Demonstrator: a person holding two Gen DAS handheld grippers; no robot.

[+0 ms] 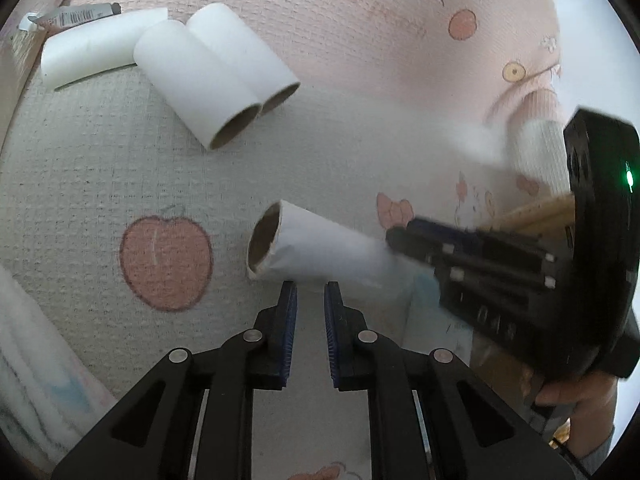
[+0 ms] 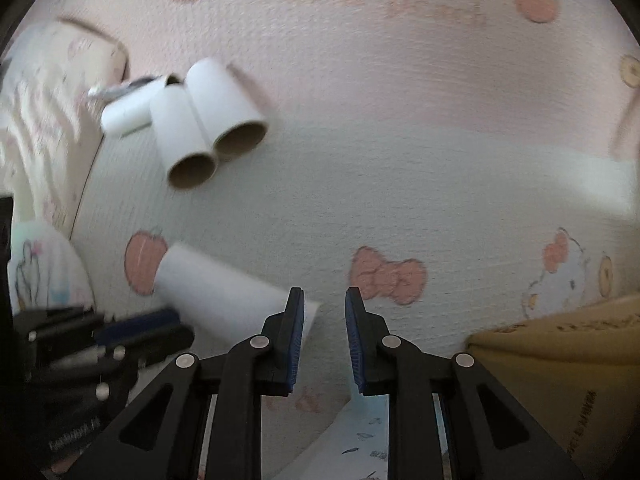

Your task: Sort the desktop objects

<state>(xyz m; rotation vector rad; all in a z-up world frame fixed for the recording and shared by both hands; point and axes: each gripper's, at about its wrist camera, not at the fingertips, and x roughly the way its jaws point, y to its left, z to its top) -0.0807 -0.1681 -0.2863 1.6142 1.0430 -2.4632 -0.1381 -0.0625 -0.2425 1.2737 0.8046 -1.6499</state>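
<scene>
Toward the worktop's far left edge: three white rolls point(image 1: 172, 68) grouped, sorted by my judgement | fourth roll point(image 1: 304, 248) loose mid-worktop | left tool point(image 1: 310, 296), right tool point(image 2: 323, 300): both narrowed, empty.

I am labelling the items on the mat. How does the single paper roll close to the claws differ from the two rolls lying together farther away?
The single roll lies alone by the peach print; the pair of rolls lie side by side, touching. The single roll's paper wrap looks loose and creased at its open end; the pair look smooth. In the left wrist view their open ends face differently: the single roll's leftward, the pair's lower right. All are white, with brown cardboard cores, lying on the printed mat.
</scene>
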